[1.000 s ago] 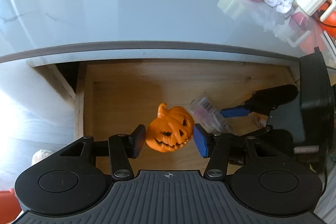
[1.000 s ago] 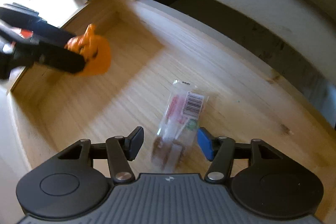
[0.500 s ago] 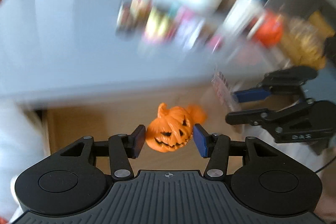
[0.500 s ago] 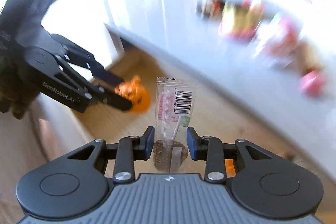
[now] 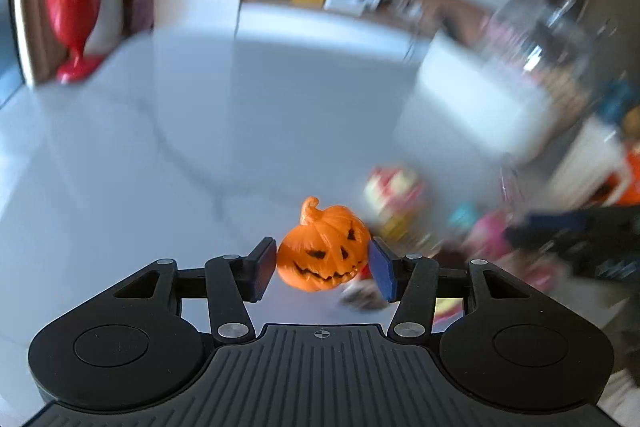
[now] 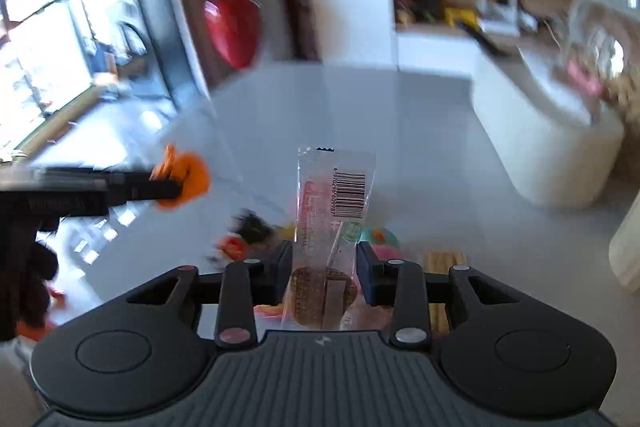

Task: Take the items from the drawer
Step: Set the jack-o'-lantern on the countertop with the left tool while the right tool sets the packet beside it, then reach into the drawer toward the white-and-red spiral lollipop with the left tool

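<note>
Left gripper (image 5: 323, 267) clamps the pumpkin (image 5: 324, 253) over the tabletop (image 5: 160, 167); right gripper (image 6: 323, 273) pinches the snack packet (image 6: 332, 211), upright between its just-loosened jaws.

The one thing that reads is on the clear snack packet (image 6: 330, 227) standing upright at centre frame in the right wrist view. A black barcode sits on its upper right part, turned on its side, and the digits running along its left edge look like 6 970296 609987, though the small print leaves a figure or two unsure. Red lettering down the packet's left half and a small green round mark below the barcode are too blurred to read. The left wrist view shows no legible text.
</note>
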A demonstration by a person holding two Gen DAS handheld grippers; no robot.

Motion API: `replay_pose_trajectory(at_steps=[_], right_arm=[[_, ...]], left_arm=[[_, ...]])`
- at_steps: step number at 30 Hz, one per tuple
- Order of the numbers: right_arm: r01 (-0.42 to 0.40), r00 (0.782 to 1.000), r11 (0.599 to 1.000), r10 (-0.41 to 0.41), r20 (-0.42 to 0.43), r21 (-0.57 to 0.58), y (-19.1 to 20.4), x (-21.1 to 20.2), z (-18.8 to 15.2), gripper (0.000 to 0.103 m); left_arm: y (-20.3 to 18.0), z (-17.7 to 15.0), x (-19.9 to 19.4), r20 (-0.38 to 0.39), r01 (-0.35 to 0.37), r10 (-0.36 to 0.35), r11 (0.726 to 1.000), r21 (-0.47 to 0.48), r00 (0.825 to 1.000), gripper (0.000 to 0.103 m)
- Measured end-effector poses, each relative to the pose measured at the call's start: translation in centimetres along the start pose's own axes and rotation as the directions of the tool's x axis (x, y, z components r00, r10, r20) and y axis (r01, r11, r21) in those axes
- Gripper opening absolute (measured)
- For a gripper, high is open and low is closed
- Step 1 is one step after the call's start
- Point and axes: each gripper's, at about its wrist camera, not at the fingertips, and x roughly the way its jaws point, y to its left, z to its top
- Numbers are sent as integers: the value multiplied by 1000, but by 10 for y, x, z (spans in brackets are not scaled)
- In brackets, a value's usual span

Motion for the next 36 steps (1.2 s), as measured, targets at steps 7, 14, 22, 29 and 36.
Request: replay_pose_trajectory(at_steps=[7, 14, 22, 29, 36], right_arm=[[-29, 999, 999, 30, 43, -20, 1, -27, 4, 38], [-42, 991, 994, 54, 125, -98, 0, -86, -2, 38], [-158, 987, 979, 162, 19, -129, -20, -125, -78, 39], [-113, 991, 992, 108, -83, -59, -58, -113, -119, 39], [-27, 992, 998, 33, -120, 56, -82, -105, -121, 40]], left_arm=[[8, -4, -1, 53, -8, 9, 1000, -9, 999, 54], [-6, -3, -40, 161, -65, 45, 991, 119, 986, 54], [-104, -67, -63, -80, 311, -308, 845, 434, 948, 55], [-191, -149, -3, -431, 491, -254, 597, 635, 866, 55], [-226, -182, 63, -560, 559, -136, 429, 710, 817, 55]])
